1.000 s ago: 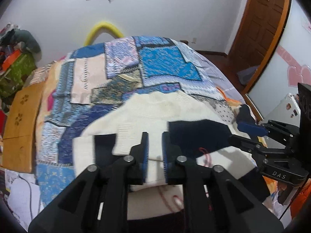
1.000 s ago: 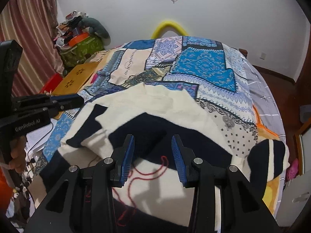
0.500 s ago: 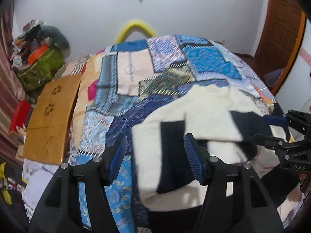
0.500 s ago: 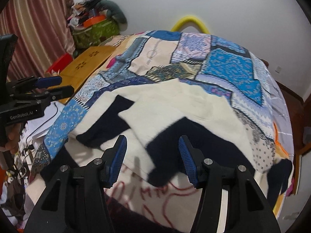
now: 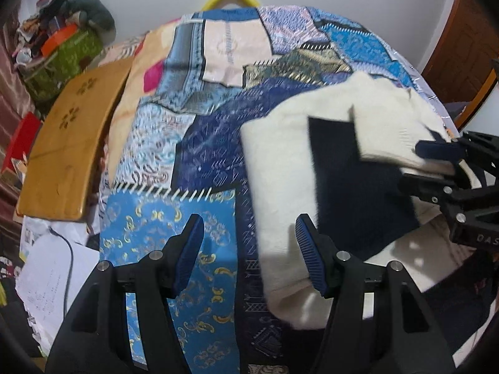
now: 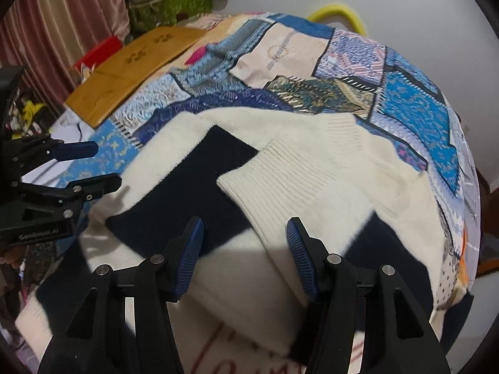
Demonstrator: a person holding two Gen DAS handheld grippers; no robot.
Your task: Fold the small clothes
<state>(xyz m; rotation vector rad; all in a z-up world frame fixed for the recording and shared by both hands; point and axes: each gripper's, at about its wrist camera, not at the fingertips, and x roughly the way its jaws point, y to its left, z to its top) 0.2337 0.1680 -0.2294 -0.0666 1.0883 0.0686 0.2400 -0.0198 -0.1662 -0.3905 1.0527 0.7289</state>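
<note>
- A second earlier both tools stood narrow over the cream-and-navy knitted sweater point(image 6: 312, 187); the left tool point(image 5: 249, 249) has since sprung wide and the right tool point(image 6: 243, 249) has widened too. Both now stand released, nothing between the blue ribbed pads point(image 5: 307, 249).
- Both tools have also slid sideways and dropped lower; the left one now looks down past the sweater's left edge onto the blue patchwork bedspread point(image 5: 202, 162).
- Judgement: the sleeve fold looks finished. The cream ribbed cuff point(image 6: 280, 171) lies across the navy band on the sweater's front, so the grip on it appears to have been let go on purpose. Next step likely a fresh hold on a side or the hem for the body fold.
- The sweater lies on the bed, toward the near edge, spread flat apart from the folded-in sleeves.
- Left wrist view only: bare bedspread left of the sweater, its left fold edge point(image 5: 259, 187), a wooden board point(image 5: 71, 143) beside the bed, papers and a cable on the floor below.
- Right wrist view only: the ribbed cuff sharply, red stitched lettering point(image 6: 218, 352) near the hem, the sweater's right side running to the bed edge.
- Each view catches the other tool at its margin, jaws apart.
</note>
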